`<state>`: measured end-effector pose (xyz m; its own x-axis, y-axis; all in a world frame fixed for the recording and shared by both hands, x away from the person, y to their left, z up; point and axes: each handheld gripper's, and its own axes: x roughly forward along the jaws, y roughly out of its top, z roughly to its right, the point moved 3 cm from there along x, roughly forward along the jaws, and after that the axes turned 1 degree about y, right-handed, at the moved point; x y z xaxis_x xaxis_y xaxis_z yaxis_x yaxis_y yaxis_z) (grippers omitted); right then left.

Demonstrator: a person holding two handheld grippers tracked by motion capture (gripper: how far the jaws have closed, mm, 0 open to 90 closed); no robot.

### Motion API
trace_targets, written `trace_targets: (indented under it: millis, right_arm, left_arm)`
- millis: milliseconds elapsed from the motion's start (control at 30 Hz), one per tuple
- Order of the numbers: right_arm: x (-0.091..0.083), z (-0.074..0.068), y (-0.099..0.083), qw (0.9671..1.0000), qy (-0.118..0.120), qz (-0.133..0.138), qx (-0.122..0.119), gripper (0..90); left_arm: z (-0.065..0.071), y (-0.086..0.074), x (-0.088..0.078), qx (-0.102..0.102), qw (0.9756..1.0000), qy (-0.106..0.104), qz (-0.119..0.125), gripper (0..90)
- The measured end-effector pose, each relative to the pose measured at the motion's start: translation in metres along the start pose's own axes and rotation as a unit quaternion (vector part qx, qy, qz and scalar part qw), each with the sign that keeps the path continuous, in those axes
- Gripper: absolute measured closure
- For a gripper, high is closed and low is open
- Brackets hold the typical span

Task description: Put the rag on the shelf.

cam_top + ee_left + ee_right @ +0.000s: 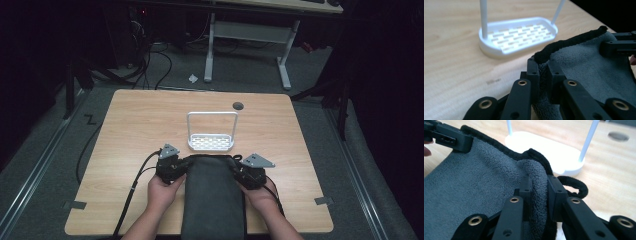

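Dark floor and cables surround a light wooden table, and I take the white rack standing near its middle as my landmark. It has a slotted oval base and 2 thin uprights joined by a bar across the top.

Just on my side of that rack lies a grey towel with a black hem, running from close to the rack's base back over the table's near edge between my forearms. Its far edge sits just short of the rack.

My left gripper holds the towel's far left corner, close to the rack's base: its jaws are clamped on the black hem and the grey pile behind it. My right gripper holds the far right corner, beside the rack's other end, jaws pinched on a fold of towel, with a loop of hem curling out past them toward the rack.

From each gripper view I see the other gripper at the towel's opposite corner, the far edge stretched between the 2.
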<state>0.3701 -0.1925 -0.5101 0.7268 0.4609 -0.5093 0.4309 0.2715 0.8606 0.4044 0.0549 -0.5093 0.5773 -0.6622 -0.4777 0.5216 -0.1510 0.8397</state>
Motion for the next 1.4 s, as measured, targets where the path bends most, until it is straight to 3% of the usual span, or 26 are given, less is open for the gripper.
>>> trace_targets:
  millis: [200, 333, 533, 933, 1400]
  right_arm:
    - [-0.01, 0.0, 0.025, 0.9994, -0.002, 0.035, -0.004, 77.1]
    - [-0.016, 0.003, 0.047, 0.9979, -0.008, 0.064, -0.007, 77.0]
    - [-0.022, 0.005, 0.066, 0.9965, -0.01, 0.082, -0.013, 77.1]
    - [-0.036, 0.009, 0.11, 0.9908, -0.021, 0.132, -0.019, 77.0]
    - [-0.045, 0.008, 0.148, 0.9846, -0.031, 0.17, -0.029, 77.0]
  left_arm:
    - [0.001, 0.025, -0.013, 0.002, 0.9994, 0.001, 0.034, 82.4]
    - [0.003, 0.043, -0.021, 0.016, 0.9984, 0.007, 0.054, 82.4]
    - [0.003, 0.065, -0.029, 0.023, 0.9968, 0.012, 0.076, 82.5]
    - [0.008, 0.107, -0.049, 0.045, 0.9906, 0.015, 0.128, 82.7]
    - [0.009, 0.146, -0.066, 0.07, 0.9835, 0.024, 0.165, 83.0]
